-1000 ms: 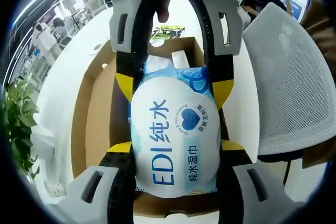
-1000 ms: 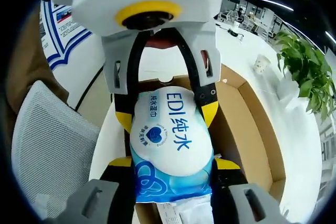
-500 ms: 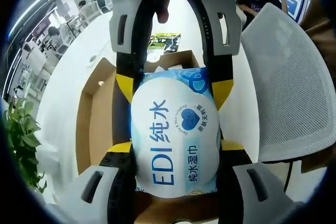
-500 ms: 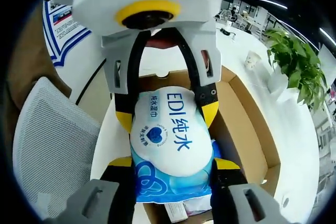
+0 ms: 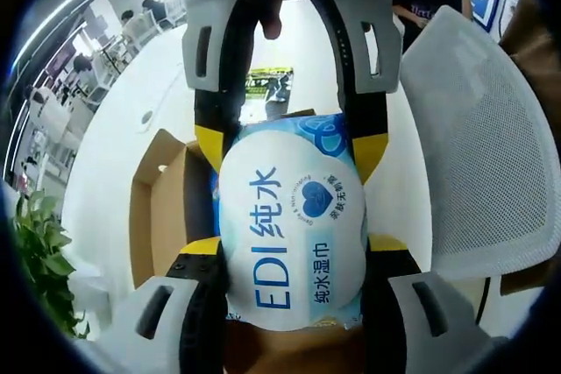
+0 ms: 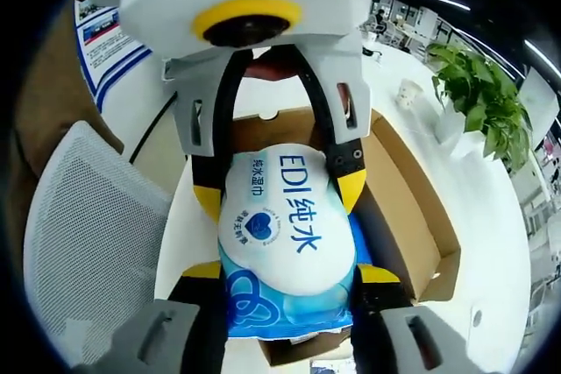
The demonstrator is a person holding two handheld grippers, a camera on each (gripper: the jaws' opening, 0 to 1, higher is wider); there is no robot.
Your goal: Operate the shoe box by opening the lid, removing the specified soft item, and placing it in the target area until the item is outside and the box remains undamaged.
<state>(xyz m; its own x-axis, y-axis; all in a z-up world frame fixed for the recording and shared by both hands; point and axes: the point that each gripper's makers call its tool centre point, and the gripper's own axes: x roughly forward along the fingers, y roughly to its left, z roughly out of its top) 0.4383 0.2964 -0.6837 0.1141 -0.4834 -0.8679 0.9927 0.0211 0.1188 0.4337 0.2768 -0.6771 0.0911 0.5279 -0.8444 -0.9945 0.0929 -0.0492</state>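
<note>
A white and blue wet-wipes pack [image 5: 289, 225] [image 6: 285, 225] printed "EDI" is gripped at both ends. My left gripper [image 5: 294, 251] is shut on its near end in the left gripper view, with my right gripper [image 5: 291, 142] clamped on the far end. In the right gripper view my right gripper [image 6: 287, 278] is shut on the blue end and the left gripper [image 6: 279, 186] holds the white end. The pack hangs above the open cardboard shoe box [image 5: 158, 216] [image 6: 412, 208], whose lid flap lies open to one side. The box's inside is mostly hidden by the pack.
The box rests on a white table [image 5: 114, 129]. A white mesh chair [image 5: 473, 155] [image 6: 88, 234] stands beside it. A potted plant [image 5: 44, 260] [image 6: 478, 94], a paper cup [image 6: 408, 92] and a green leaflet [image 5: 267, 85] sit on the table. People stand far behind.
The pack stays gripped by both grippers. The box looks smaller and farther below, so the pack and both grippers have lifted away from it.
</note>
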